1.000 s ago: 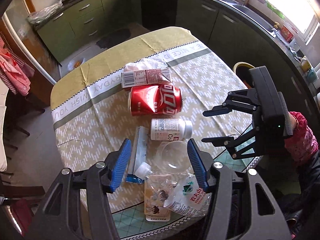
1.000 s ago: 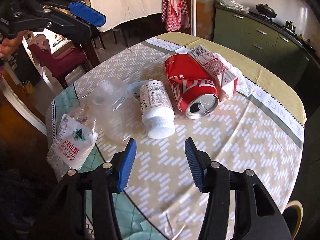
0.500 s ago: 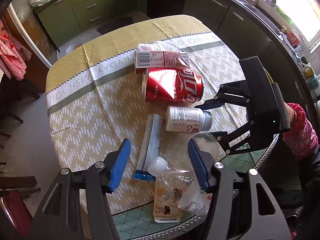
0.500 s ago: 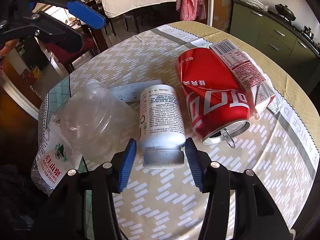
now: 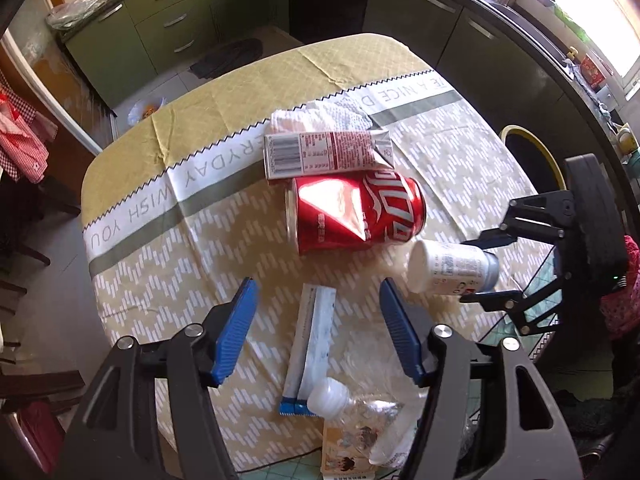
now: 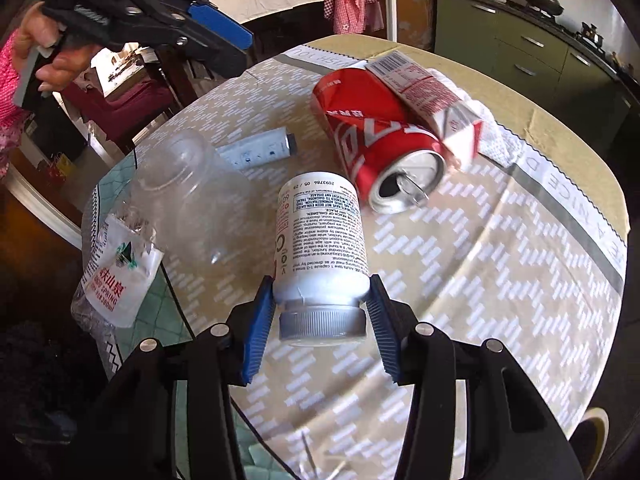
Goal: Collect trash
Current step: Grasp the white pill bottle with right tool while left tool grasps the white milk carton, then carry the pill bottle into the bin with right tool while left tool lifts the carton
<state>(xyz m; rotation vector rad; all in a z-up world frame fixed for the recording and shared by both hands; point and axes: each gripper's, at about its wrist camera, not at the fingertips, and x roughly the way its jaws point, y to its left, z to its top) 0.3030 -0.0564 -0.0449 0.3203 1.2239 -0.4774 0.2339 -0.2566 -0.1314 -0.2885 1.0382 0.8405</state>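
Observation:
My right gripper (image 6: pixel 320 316) is shut on a white pill bottle (image 6: pixel 320 240) near its grey cap and holds it tilted above the table; the bottle also shows in the left wrist view (image 5: pixel 448 266). My left gripper (image 5: pixel 316 320) is open and empty, above a flat blue-and-white wrapper (image 5: pixel 312 340). A dented red cola can (image 5: pixel 352 212) lies on its side mid-table, with a red-and-white carton (image 5: pixel 326 154) behind it on a white tissue (image 5: pixel 320 114). A crushed clear water bottle (image 5: pixel 360 416) lies at the near edge.
The round table (image 5: pixel 160 272) has a yellow and patterned cloth. A clear plastic cup (image 6: pixel 188 192) lies on its side beside the water bottle. A yellow-rimmed bin (image 5: pixel 528 152) stands on the floor to the right. Green cabinets (image 5: pixel 168 24) line the far wall.
My right gripper closed on the white pill bottle and lifted it off the table. My left gripper stayed open and shifted a little over the wrapper.

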